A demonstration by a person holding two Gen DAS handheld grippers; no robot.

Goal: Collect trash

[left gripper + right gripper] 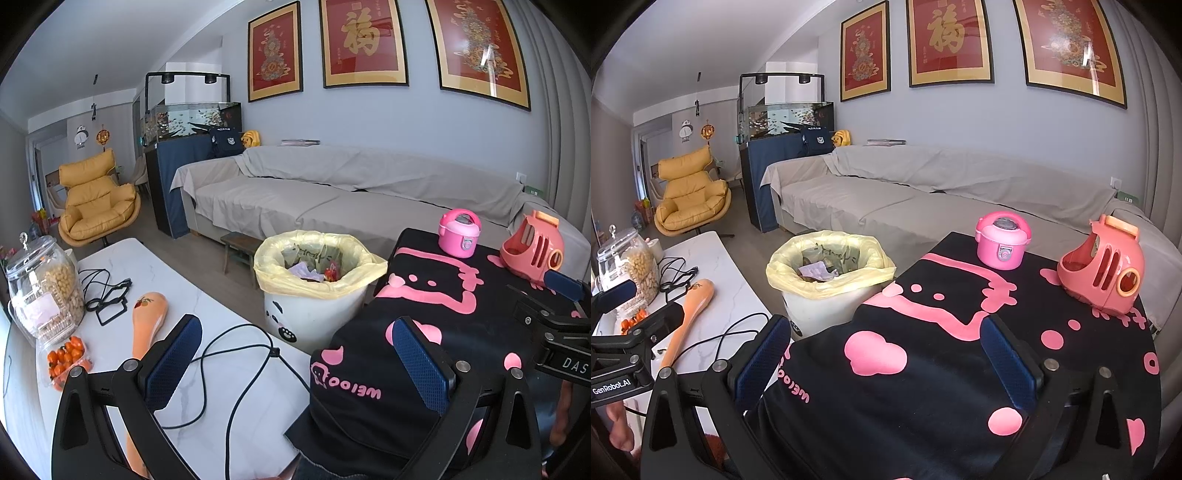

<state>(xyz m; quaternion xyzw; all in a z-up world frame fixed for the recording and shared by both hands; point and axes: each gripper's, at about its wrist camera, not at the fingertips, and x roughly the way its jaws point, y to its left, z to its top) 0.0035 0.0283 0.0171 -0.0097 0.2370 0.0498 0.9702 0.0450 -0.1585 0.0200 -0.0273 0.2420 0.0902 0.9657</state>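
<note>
Both hand-held grippers — left [295, 369] and right [882, 365] — gape wide, holding nothing, near the lined trash bin [314, 317].

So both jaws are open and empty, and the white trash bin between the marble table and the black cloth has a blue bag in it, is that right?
Not quite: the bag lining the trash bin is pale yellow, not blue, as the right wrist view shows. The rest holds.
</note>
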